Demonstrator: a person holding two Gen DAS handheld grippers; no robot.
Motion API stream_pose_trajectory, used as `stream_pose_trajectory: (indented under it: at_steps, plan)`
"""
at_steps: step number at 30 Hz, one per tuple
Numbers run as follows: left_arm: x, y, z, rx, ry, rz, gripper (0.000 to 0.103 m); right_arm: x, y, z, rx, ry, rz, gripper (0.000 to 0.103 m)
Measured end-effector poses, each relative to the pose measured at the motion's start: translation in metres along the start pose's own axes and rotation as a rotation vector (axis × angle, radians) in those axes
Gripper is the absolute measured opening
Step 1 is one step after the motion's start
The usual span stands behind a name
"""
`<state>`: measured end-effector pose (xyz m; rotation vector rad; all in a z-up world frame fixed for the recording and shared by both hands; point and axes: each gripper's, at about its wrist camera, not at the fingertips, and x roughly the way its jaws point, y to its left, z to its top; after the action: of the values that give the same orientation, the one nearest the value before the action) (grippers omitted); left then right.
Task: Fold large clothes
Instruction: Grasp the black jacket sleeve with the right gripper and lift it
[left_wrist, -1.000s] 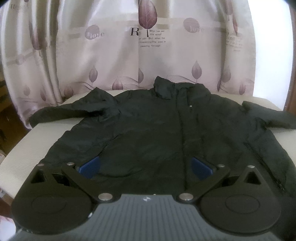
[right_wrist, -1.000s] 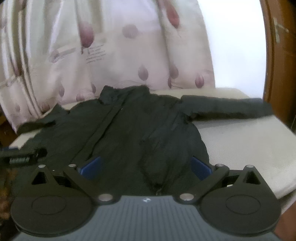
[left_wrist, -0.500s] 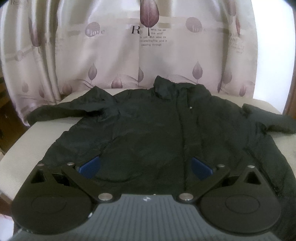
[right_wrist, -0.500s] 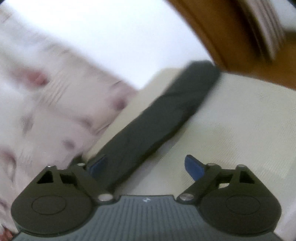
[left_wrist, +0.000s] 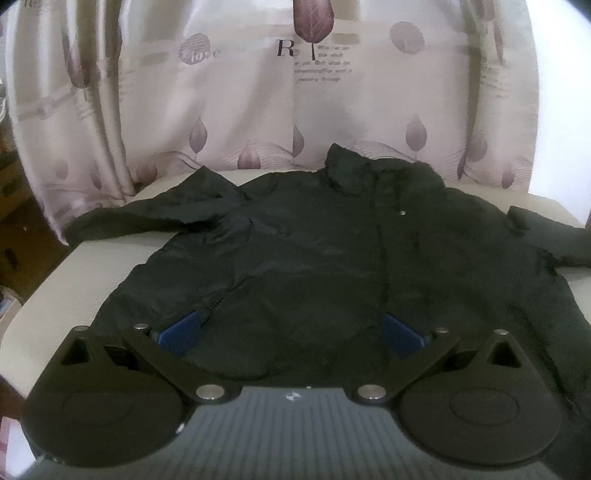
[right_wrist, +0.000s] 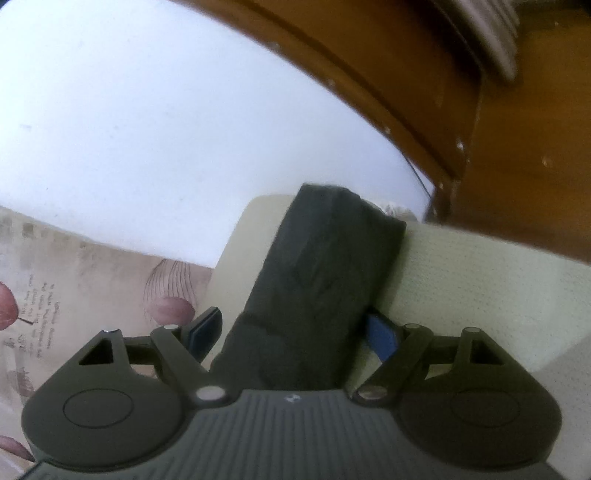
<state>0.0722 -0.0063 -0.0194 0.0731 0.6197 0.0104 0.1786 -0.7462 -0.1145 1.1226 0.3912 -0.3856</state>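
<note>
A: Where's the large black nylon jacket (left_wrist: 332, 251)?
B: Flat on the cream cushion (left_wrist: 92, 273), ahead of your left gripper (left_wrist: 290, 332), fingers released.
A: Right gripper (right_wrist: 295, 332)?
B: Spread wide; black sleeve (right_wrist: 317, 288) btwn fingers, not clamped.

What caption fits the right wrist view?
Right gripper, open, straddles the black jacket's sleeve lying on the cream cushion, near a wooden frame.

Matt cloth jacket (left_wrist: 332, 258) (woven cushion (right_wrist: 480, 280)).
</note>
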Motion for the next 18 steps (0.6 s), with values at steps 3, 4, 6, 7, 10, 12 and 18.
stream_pose_trajectory:
  at_steps: [3, 4, 6, 7, 10, 12, 18]
  plan:
    - [0.005, 0.002, 0.001, -0.009, 0.01, 0.008, 0.103, 0.012, 0.012, 0.002, -0.084, -0.018, -0.046, 0.065]
    - [0.005, 0.002, 0.001, -0.01, 0.013, 0.01, 0.103, 0.015, 0.018, 0.001, -0.142, -0.024, -0.096, 0.05]
    - [0.009, 0.004, 0.001, -0.016, 0.025, 0.014, 0.103, 0.023, 0.021, 0.001, -0.186, -0.012, -0.18, 0.016]
    - [0.01, 0.005, 0.001, -0.016, 0.03, 0.012, 0.103, 0.024, 0.019, 0.005, -0.146, 0.005, -0.18, 0.011]
    - [0.007, 0.01, 0.001, -0.022, 0.032, 0.01, 0.103, 0.015, 0.027, 0.007, -0.086, -0.039, -0.136, 0.007]
    - [0.0, 0.016, 0.0, -0.029, 0.014, 0.012, 0.103, -0.001, 0.059, 0.002, -0.121, -0.092, -0.011, 0.006]
    - [-0.016, 0.038, -0.002, -0.082, -0.008, 0.003, 0.103, -0.037, 0.204, -0.06, -0.308, -0.062, 0.304, 0.006]
